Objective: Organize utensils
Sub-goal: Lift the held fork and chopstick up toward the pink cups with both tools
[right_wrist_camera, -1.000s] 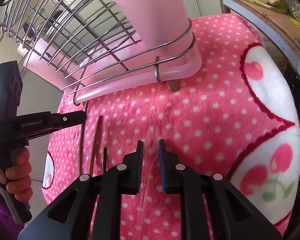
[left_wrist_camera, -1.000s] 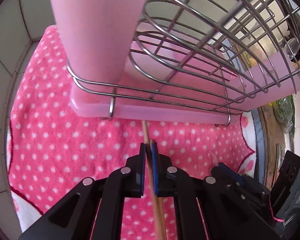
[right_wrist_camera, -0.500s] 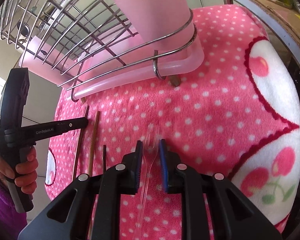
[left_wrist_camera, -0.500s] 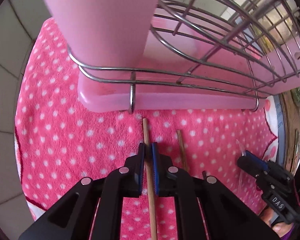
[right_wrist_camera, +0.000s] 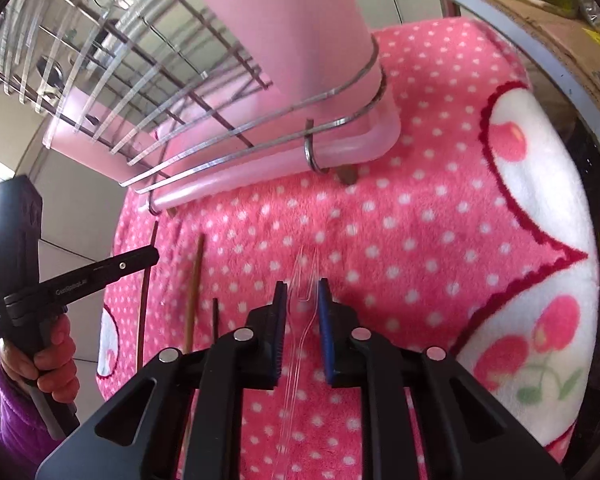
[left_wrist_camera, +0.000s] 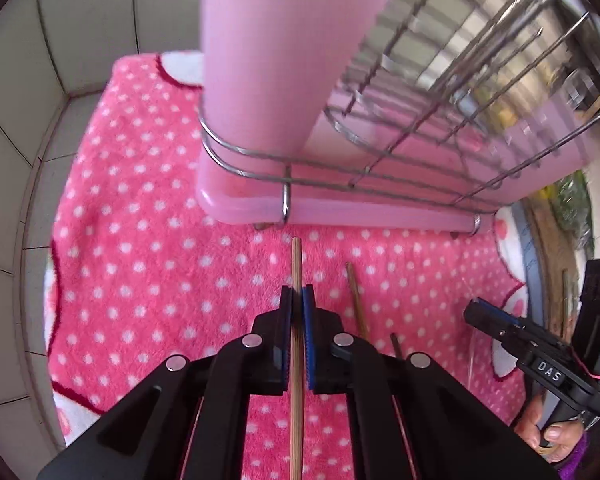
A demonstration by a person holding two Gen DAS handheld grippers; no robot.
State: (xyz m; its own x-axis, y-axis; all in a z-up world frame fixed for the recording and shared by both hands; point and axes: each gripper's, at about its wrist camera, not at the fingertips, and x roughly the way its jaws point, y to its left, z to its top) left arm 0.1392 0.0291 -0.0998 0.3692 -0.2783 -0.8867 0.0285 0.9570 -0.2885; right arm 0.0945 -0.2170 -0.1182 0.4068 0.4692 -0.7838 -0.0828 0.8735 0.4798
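Note:
My left gripper (left_wrist_camera: 297, 300) is shut on a light wooden chopstick (left_wrist_camera: 296, 344) and holds it above the pink dotted towel (left_wrist_camera: 148, 272), its tip toward the pink utensil holder (left_wrist_camera: 284, 52) in the wire dish rack (left_wrist_camera: 440, 100). My right gripper (right_wrist_camera: 302, 294) is shut on a clear plastic fork (right_wrist_camera: 305, 280), tines forward, over the towel (right_wrist_camera: 400, 240). A second chopstick (left_wrist_camera: 356, 300) and a short dark stick (left_wrist_camera: 396, 346) lie on the towel to the right. In the right wrist view the left gripper (right_wrist_camera: 152, 255) holds its chopstick (right_wrist_camera: 145, 292), with another chopstick (right_wrist_camera: 194, 284) beside it.
The rack stands on a pink drip tray (left_wrist_camera: 340, 208) at the back of the towel. Grey tiled wall (left_wrist_camera: 16, 160) lies to the left. A cardboard box with food items (right_wrist_camera: 540, 4) sits to the right beyond the towel's cherry-patterned edge (right_wrist_camera: 532, 208).
The left gripper has risen and drawn back from the rack with the chopstick. The right gripper holds the fork in nearly the same place.

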